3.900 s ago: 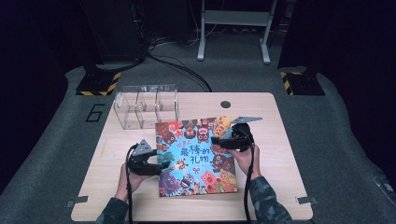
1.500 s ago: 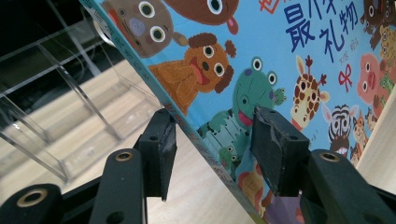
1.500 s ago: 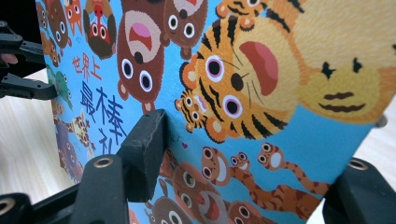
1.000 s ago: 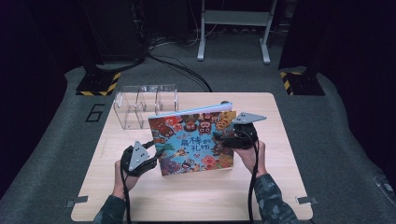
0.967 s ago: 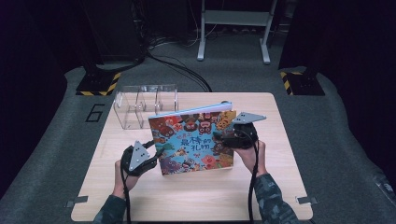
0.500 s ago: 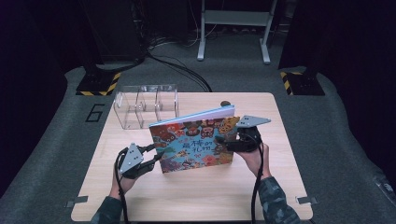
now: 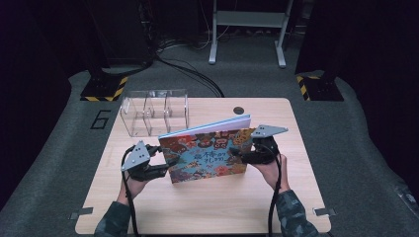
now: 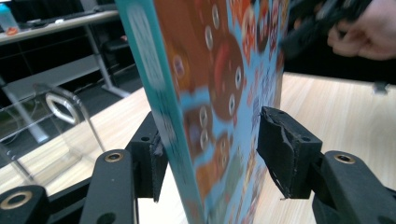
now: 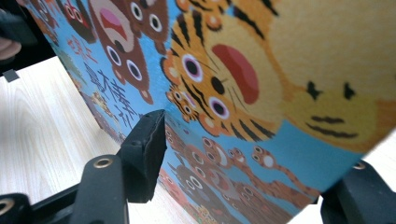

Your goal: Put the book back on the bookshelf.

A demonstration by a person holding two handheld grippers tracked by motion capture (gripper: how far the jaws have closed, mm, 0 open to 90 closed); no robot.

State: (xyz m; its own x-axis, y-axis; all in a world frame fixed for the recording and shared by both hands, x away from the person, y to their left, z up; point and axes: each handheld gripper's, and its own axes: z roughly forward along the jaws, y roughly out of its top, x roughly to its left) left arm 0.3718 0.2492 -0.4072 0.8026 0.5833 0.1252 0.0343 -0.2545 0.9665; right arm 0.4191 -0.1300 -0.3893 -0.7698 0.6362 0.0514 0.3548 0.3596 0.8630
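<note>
Book [image 7: 207, 153] stands tilted at frame centre on the table [image 7: 197, 212], loosely straddled by the just-widened left gripper [image 7: 160, 170] and gripped by the right gripper [image 7: 244, 157].

1. High view: light falls from overhead onto the pale table [image 7: 207, 212], evenly bright; the floor and room around it sink into near black
2. Soft, short shadows lie beneath the book [image 7: 207, 155]
3. Left gripper view: the book's cover [image 8: 219, 93] is blurred; background dim
4. Right gripper view: cover [image 9: 261, 84] sharp, vivid, upper right slightly soft

Dark room, grey carpet [image 7: 59, 163]
</note>
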